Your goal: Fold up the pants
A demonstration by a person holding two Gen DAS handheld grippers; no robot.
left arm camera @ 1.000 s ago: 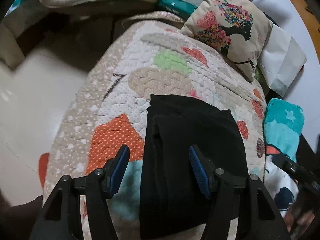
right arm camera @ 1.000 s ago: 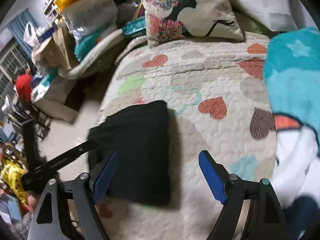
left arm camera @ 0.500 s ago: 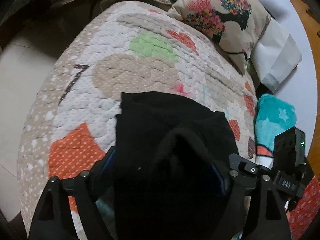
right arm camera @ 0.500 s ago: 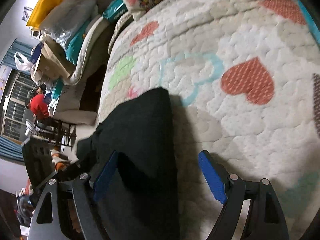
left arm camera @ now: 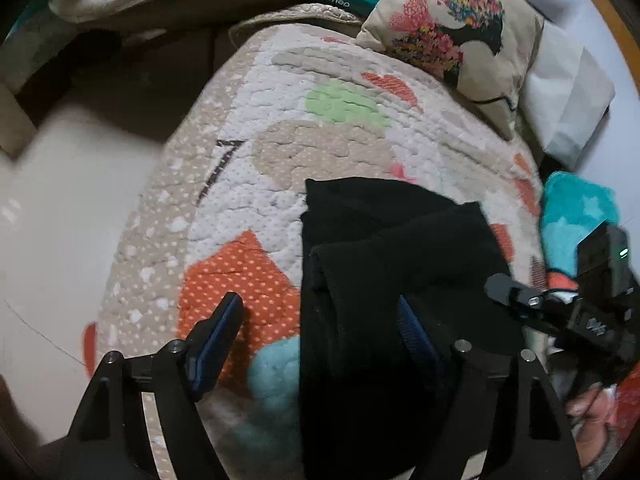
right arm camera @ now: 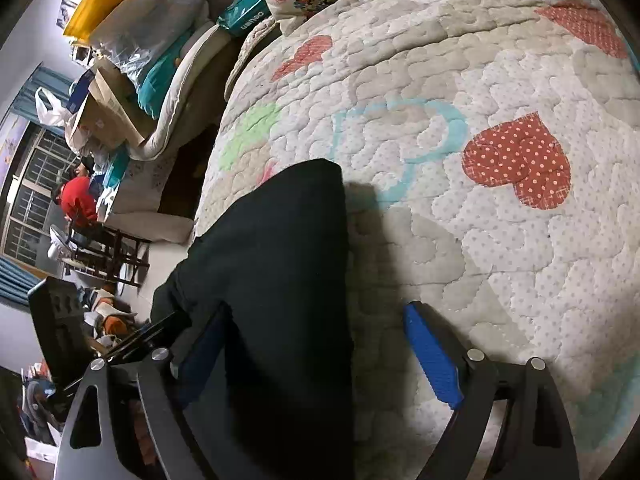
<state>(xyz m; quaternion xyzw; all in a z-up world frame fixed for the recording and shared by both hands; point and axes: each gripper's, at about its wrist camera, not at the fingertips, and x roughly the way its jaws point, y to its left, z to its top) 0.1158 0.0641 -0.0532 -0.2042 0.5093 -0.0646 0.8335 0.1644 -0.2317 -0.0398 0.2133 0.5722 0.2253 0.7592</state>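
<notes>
Black folded pants [left arm camera: 392, 280] lie on a quilted bedspread [left arm camera: 320, 136] with heart patches. My left gripper [left arm camera: 320, 320] is open; its right finger rests over the pants' near part and its left finger over the quilt. In the right wrist view the pants [right arm camera: 280, 260] run under my open right gripper [right arm camera: 316, 344], with the left finger over the cloth's left edge and the right finger [right arm camera: 432, 356] over bare quilt. Neither gripper holds the cloth. The right gripper's body [left arm camera: 560, 312] shows at the right of the left wrist view.
A printed cushion [left arm camera: 452, 32] and a white pillow [left arm camera: 568, 96] lie at the bed's far end. A teal blanket [left arm camera: 576, 212] lies to the right. The bed edge drops to a pale floor [left arm camera: 52, 240] on the left. Cluttered boxes and bags [right arm camera: 120, 60] stand beyond the bed.
The left gripper, which had the cloth bunched between its fingers half a second ago, has drawn back and the pants lie flatter. The right gripper has moved closer over the pants.
</notes>
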